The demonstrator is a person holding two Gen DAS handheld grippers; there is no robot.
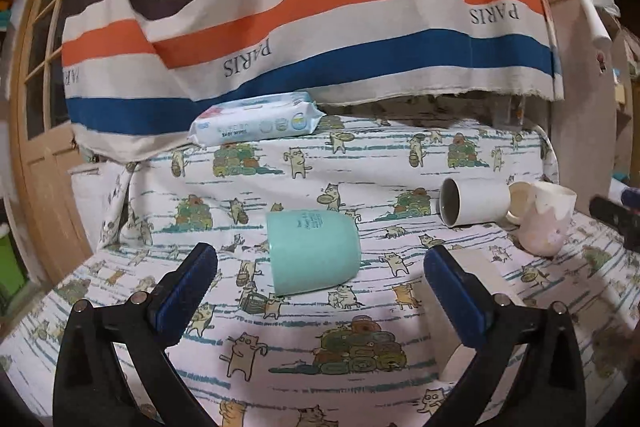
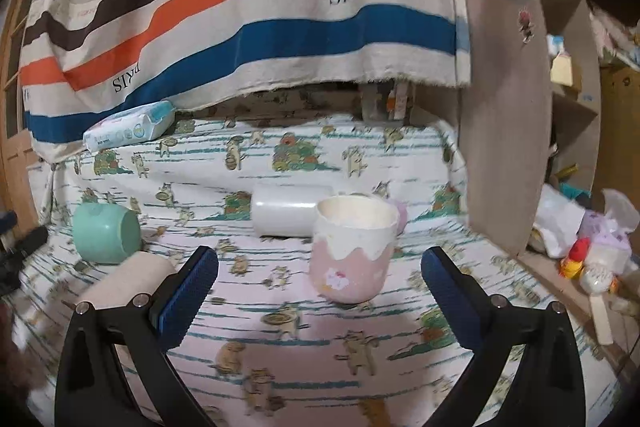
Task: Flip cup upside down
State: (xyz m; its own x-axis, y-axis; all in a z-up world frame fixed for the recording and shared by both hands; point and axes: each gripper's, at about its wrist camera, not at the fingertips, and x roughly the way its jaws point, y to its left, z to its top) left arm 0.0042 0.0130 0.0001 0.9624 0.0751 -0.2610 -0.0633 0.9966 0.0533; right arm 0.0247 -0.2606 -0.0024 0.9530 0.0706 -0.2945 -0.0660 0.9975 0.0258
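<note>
A mint green cup [image 1: 314, 251] lies on its side on the cat-print cloth [image 1: 280, 331], just ahead of my open, empty left gripper [image 1: 320, 267]; it also shows at the left of the right wrist view [image 2: 106, 233]. A pink and white cup [image 2: 352, 247] stands upright, mouth up, ahead of my open, empty right gripper [image 2: 320, 265]; it also shows in the left wrist view [image 1: 544, 219]. A white cup [image 2: 290, 211] lies on its side behind the pink one, and also shows in the left wrist view [image 1: 474, 201].
A wipes pack [image 1: 256, 125] lies at the back under a hanging striped cloth [image 1: 304, 7]. A cardboard roll [image 2: 124, 279] lies by the right gripper's left finger. A wooden shelf unit [image 2: 504, 147] with clutter stands at the right. A door [image 1: 36, 99] is at the left.
</note>
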